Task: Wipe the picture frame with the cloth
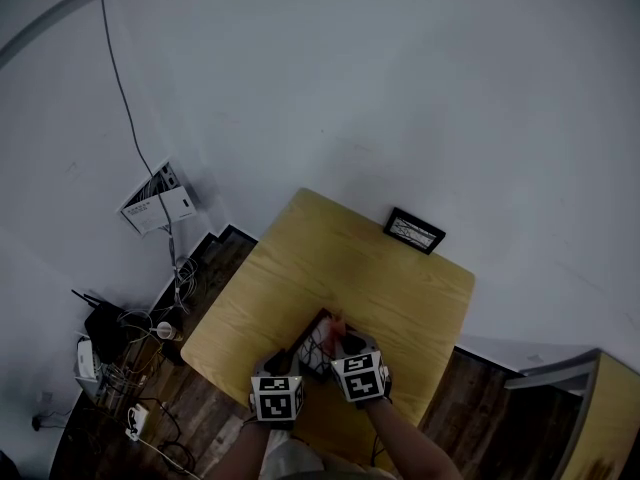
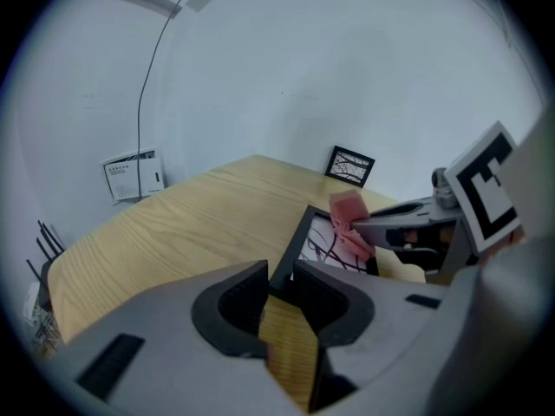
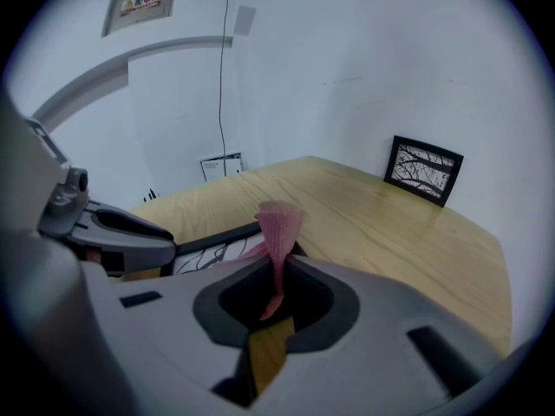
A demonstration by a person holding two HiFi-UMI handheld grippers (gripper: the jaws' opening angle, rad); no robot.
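A black picture frame with a branch print lies flat near the front edge of the yellow wooden table. My left gripper is shut on the near corner of this frame. My right gripper is shut on a pink cloth, which stands up from its jaws. In the left gripper view the pink cloth hangs over the frame's glass, at the tip of the right gripper. In the head view both grippers, left and right, sit side by side over the frame.
A second black picture frame stands against the wall at the table's far edge. A papered board leans on the wall at left, above cables and devices on the dark floor. A wooden cabinet stands at right.
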